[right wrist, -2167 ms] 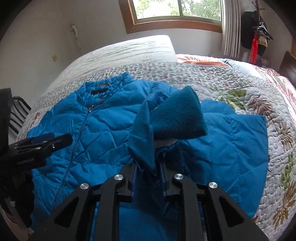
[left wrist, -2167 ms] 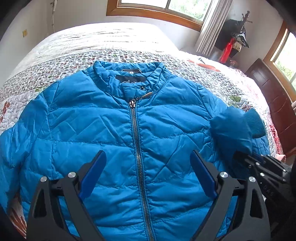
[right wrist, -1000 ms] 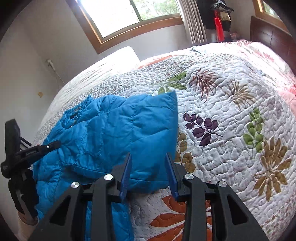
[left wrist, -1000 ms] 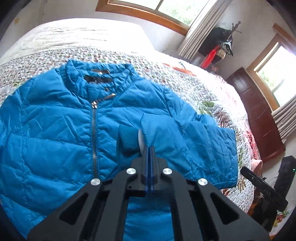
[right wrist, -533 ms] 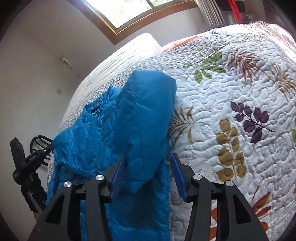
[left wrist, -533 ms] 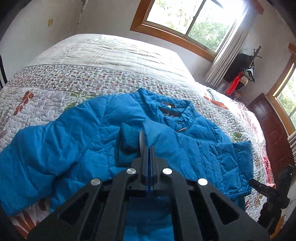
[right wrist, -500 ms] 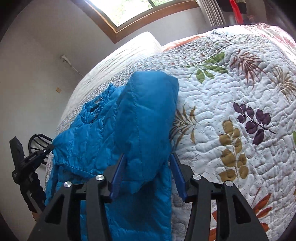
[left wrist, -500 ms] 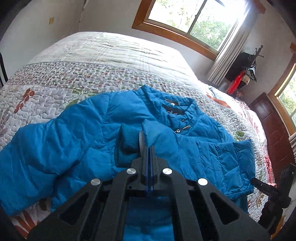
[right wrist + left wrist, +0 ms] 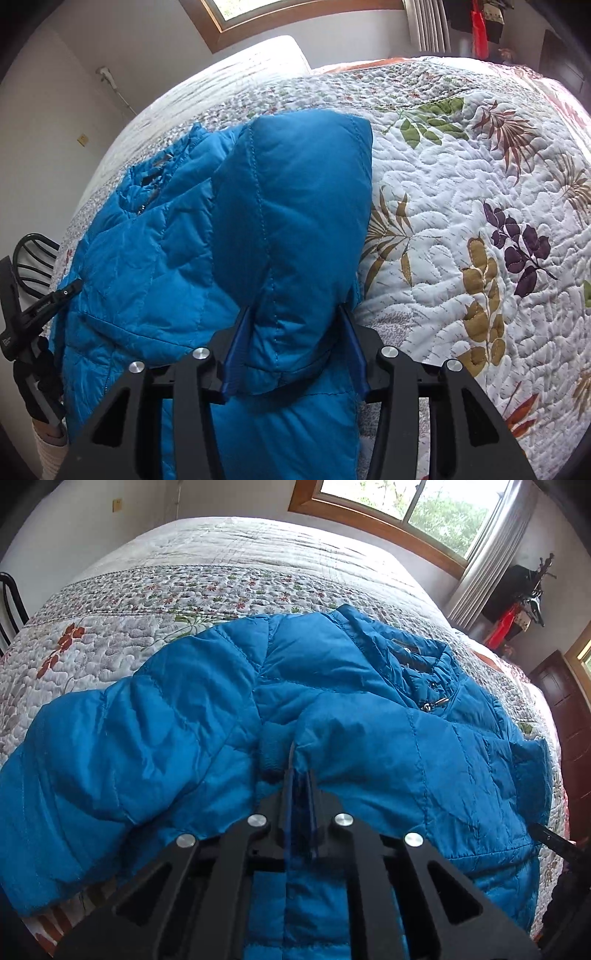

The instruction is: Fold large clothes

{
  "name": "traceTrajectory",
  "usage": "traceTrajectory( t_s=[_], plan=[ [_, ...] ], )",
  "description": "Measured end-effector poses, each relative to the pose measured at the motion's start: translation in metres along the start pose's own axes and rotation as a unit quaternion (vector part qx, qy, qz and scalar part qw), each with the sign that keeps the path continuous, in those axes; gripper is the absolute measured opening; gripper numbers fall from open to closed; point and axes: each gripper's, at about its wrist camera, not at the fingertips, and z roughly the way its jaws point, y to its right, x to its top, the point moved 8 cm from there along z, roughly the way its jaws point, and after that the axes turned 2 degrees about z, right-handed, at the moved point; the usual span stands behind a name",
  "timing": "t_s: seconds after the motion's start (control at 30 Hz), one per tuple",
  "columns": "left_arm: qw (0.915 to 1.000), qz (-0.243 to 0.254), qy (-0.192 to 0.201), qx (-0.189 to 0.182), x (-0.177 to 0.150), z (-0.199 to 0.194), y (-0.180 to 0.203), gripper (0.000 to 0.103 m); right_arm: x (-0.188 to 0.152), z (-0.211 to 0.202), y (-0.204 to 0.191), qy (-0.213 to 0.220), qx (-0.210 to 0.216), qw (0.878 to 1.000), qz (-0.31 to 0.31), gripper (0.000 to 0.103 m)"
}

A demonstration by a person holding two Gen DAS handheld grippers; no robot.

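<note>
Formerly spread flat on the quilted bedspread [image 9: 155,590], the blue puffer jacket [image 9: 177,738] now lay with its right side folded in. Left: spread sleeve [image 9: 74,786], not yet folded, trailing toward the near left edge of the bed. Centre: left gripper [image 9: 301,775], jaws nearly together and just begun to part, the cuff [image 9: 273,753] of the other sleeve between them, carried across the chest since a second before. Far centre: collar [image 9: 417,657]. Right: right gripper [image 9: 295,347], jaws part-way open about the folded side panel [image 9: 295,206]; whether the pads pressed could not be told. Judgement: the right-side fold looked nearly done, the left one remaining.
</note>
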Motion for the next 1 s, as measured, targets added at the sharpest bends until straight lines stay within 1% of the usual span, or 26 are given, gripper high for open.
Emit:
traceTrajectory(
  t_s=[0.03, 0.1, 0.13, 0.17, 0.2, 0.27, 0.33, 0.4, 0.47, 0.57, 0.63, 0.67, 0.73, 0.8, 1.0],
  plan=[
    [1.0000, -0.005, 0.002, -0.001, 0.001, -0.007, -0.002, 0.008, 0.002, -0.007, -0.002, 0.004, -0.003, 1.000, -0.001, 0.047],
    [0.9998, -0.010, 0.018, -0.001, 0.004, -0.026, -0.005, 0.006, 0.006, -0.032, -0.007, 0.035, -0.016, 0.999, -0.018, 0.047],
    [0.9996, -0.009, 0.025, -0.001, 0.006, -0.035, -0.004, 0.007, 0.009, -0.045, -0.013, 0.051, -0.017, 0.998, -0.028, 0.047],
    [0.9994, -0.005, 0.032, -0.008, 0.007, -0.044, 0.002, 0.008, 0.011, -0.056, -0.020, 0.063, -0.008, 0.997, -0.035, 0.048],
    [0.9993, 0.003, 0.034, -0.012, 0.008, -0.049, 0.009, 0.008, 0.012, -0.064, -0.031, 0.068, 0.010, 0.997, -0.040, 0.048],
    [0.9992, 0.026, 0.027, -0.013, 0.005, -0.053, 0.029, 0.018, 0.014, -0.069, -0.053, 0.063, 0.041, 0.996, -0.050, 0.048],
    [0.9988, 0.042, 0.015, -0.019, -0.002, -0.047, 0.049, 0.019, 0.015, -0.059, -0.071, 0.046, 0.043, 0.996, -0.063, 0.048],
    [0.9987, 0.050, -0.001, -0.014, -0.009, -0.033, 0.061, 0.019, 0.014, -0.040, -0.084, 0.029, 0.035, 0.996, -0.073, 0.048],
    [0.9986, 0.050, -0.016, -0.002, -0.014, -0.017, 0.063, 0.019, 0.011, -0.019, -0.090, 0.008, 0.036, 0.997, -0.073, 0.048],
    [0.9980, 0.049, -0.039, 0.010, -0.023, 0.006, 0.054, 0.019, 0.007, 0.006, -0.088, -0.012, 0.026, 0.997, -0.072, 0.048],
    [0.9972, 0.054, -0.051, 0.007, -0.030, 0.015, 0.051, 0.018, 0.003, 0.021, -0.083, -0.028, 0.024, 0.997, -0.065, 0.047],
    [0.9970, 0.053, -0.057, 0.000, -0.032, 0.019, 0.049, 0.018, 0.001, 0.028, -0.080, -0.032, 0.025, 0.997, -0.062, 0.044],
    [0.9971, 0.047, -0.058, -0.015, -0.035, 0.022, 0.045, 0.018, -0.001, 0.035, -0.077, -0.031, 0.024, 0.997, -0.064, 0.044],
    [0.9972, 0.047, -0.055, -0.021, -0.036, 0.022, 0.043, 0.018, -0.004, 0.040, -0.076, -0.029, 0.020, 0.997, -0.066, 0.044],
    [0.9976, 0.052, -0.042, -0.015, -0.038, 0.023, 0.044, 0.018, -0.003, 0.044, -0.077, -0.021, 0.012, 0.998, -0.063, 0.044]
  ],
)
